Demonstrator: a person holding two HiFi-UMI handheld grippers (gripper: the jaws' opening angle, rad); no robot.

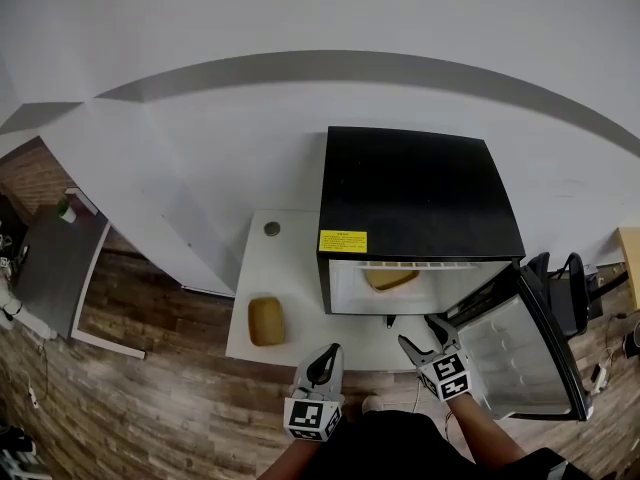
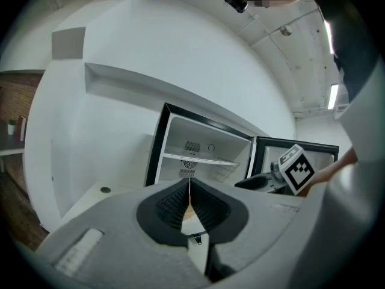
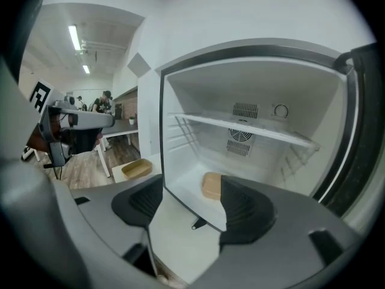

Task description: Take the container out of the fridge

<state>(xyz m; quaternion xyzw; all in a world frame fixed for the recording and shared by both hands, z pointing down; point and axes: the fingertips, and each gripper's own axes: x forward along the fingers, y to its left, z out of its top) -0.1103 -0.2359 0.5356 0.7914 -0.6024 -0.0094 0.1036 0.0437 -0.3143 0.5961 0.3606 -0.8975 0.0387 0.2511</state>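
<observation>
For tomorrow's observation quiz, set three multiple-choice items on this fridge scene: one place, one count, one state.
1. Where in the fridge does the container sit? A floor B shelf C door rack
2. How many tan containers show? A one B two C four
3. The right gripper's jaws are: A apart, empty B shut on a container C shut on the door
Key: 1 A, it rests on the fridge's floor; 2 B, one inside, a second container on the table; 3 A, nothing stands between them.
</observation>
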